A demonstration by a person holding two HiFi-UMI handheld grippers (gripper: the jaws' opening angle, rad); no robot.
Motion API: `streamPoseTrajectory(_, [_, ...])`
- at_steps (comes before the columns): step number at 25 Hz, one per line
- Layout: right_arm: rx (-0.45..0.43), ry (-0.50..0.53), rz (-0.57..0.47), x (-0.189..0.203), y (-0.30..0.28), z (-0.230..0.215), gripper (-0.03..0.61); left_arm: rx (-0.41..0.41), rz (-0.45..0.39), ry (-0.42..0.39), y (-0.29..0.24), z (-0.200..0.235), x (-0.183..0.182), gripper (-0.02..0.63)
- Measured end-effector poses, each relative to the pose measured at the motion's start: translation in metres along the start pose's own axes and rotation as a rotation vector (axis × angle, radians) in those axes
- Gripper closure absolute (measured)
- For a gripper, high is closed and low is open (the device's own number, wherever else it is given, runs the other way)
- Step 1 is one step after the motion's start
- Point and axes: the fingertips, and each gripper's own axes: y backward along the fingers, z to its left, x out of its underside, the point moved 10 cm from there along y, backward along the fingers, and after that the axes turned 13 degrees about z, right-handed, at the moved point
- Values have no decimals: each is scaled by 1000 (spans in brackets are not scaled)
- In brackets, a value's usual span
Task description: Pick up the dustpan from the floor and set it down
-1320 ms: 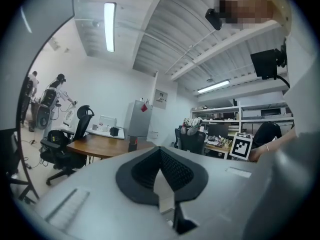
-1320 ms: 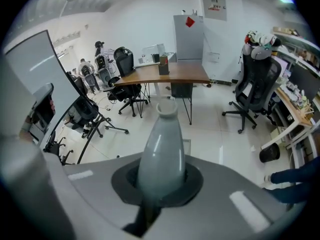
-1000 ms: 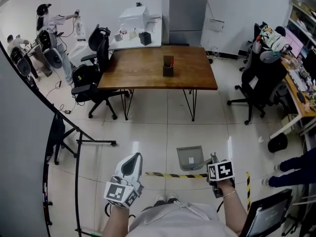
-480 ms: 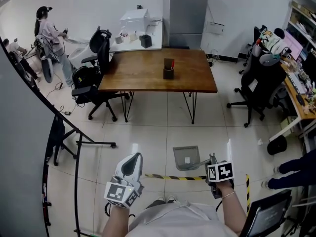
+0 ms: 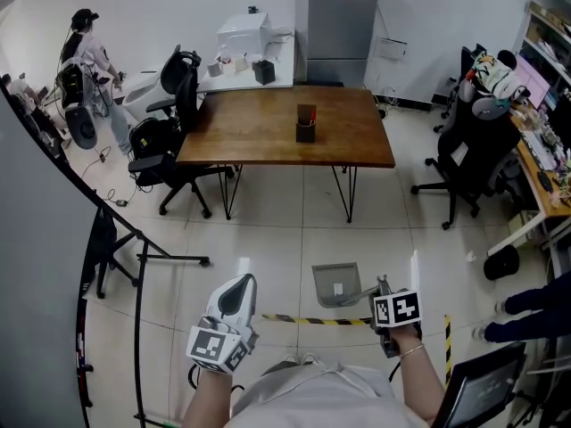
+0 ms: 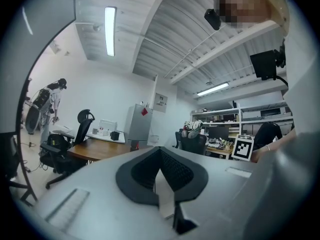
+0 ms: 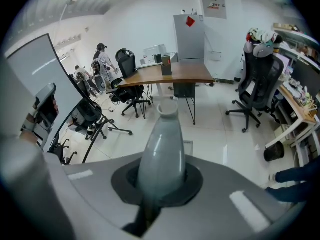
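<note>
right gripper (image 5: 384, 291) grips dustpan (image 5: 332, 277) handle; pale patch (image 5: 339, 290) inside, maybe label

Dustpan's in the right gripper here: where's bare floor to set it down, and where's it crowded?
Bare tiles lie just ahead of the dustpan, between the striped tape and the wooden table; more open floor runs left toward the black stand. Crowded: the right side, with the office chair and a bystander's legs.
</note>
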Motion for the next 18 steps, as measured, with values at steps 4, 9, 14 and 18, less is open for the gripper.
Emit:
streamPoseTrajectory(4, [-8, 15, 11, -9, -9, -3, 574, -14, 14, -15, -10, 5, 2, 599])
streamPoseTrajectory(9, [-13, 4, 30, -26, -27, -12, 575, -23, 28, -8, -28, 16, 4, 599])
streamPoseTrajectory(14, [-15, -36, 68, -60, -53, -21, 575, 14, 64, -7, -77, 48, 3, 599])
streamPoseTrajectory(18, [1, -83, 94, -103, -73, -24, 576, 63, 44, -23, -127, 92, -23, 598])
